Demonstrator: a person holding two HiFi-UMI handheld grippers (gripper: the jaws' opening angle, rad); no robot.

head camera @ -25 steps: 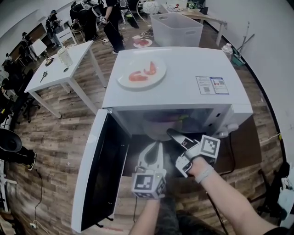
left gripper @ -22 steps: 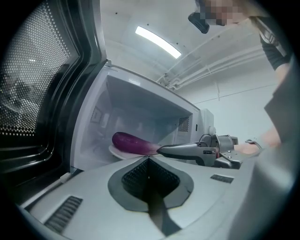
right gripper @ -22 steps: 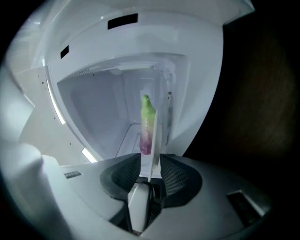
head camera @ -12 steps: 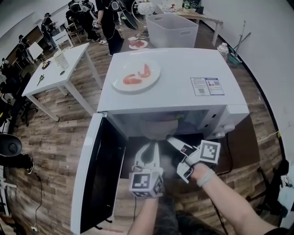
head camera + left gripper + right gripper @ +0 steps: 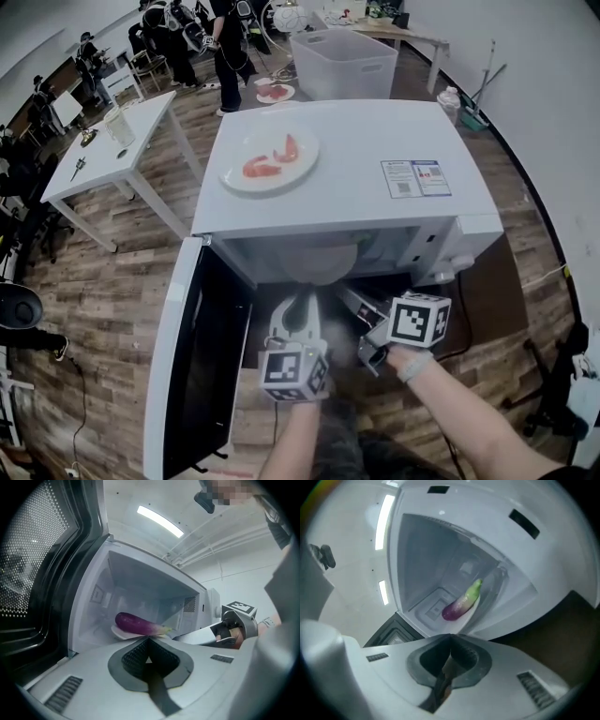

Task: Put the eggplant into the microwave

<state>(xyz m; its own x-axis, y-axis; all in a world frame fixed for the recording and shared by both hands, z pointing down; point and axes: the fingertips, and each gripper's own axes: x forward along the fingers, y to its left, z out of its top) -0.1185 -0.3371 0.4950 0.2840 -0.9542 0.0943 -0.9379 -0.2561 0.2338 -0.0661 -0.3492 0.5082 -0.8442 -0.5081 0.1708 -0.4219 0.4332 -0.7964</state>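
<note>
The purple eggplant (image 5: 137, 623) with its green stem end lies on a white plate (image 5: 119, 632) inside the open white microwave (image 5: 375, 150). In the right gripper view the eggplant (image 5: 462, 603) rests deep in the cavity. My left gripper (image 5: 149, 639) is shut and empty, held level just outside the opening (image 5: 298, 305). My right gripper (image 5: 451, 641) is also shut with nothing in it, beside the left one (image 5: 349, 295) in front of the cavity. From the head view the microwave's top hides the eggplant.
The microwave door (image 5: 192, 356) hangs open to the left of both grippers. A plate with red food (image 5: 270, 161) sits on the microwave's top. A white table (image 5: 112, 141), a white bin (image 5: 342, 61) and several people stand behind it.
The right gripper's jaws, spread wide before, have come together, and that gripper has rolled. The left gripper has stayed where it was.
</note>
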